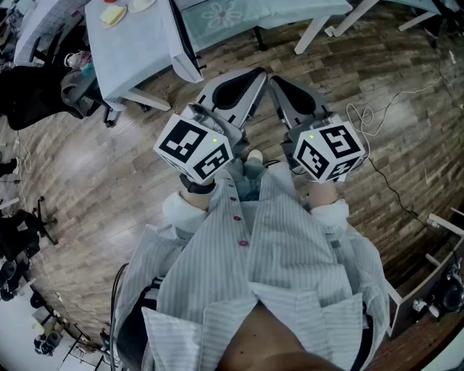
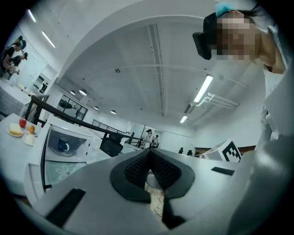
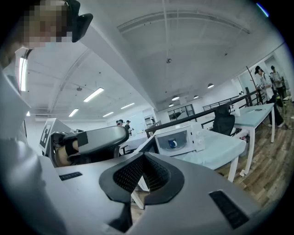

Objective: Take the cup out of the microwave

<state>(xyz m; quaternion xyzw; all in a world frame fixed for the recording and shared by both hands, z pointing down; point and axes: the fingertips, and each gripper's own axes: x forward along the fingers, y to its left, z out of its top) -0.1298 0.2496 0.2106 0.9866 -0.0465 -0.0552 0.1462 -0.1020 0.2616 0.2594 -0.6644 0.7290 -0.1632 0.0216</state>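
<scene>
A white microwave (image 3: 180,138) stands on a table with a pale cloth (image 3: 216,149), some way ahead of me. Its door (image 3: 146,145) hangs open to the left. A blue cup (image 3: 172,143) stands inside. The left gripper view shows the same microwave (image 2: 69,137) and blue cup (image 2: 63,146) at its left edge. My left gripper (image 2: 149,153) and right gripper (image 3: 144,156) are both shut with nothing between the pads. In the head view I hold the left gripper (image 1: 255,74) and the right gripper (image 1: 275,81) side by side near my chest, far from the microwave.
A white-clothed table (image 1: 138,54) carries plates of food (image 1: 112,13). A black office chair (image 3: 224,121) stands behind the microwave table. Thin cables (image 1: 377,138) trail over the wooden floor on my right. People stand far off (image 3: 266,87). White table legs (image 1: 319,25) stand ahead.
</scene>
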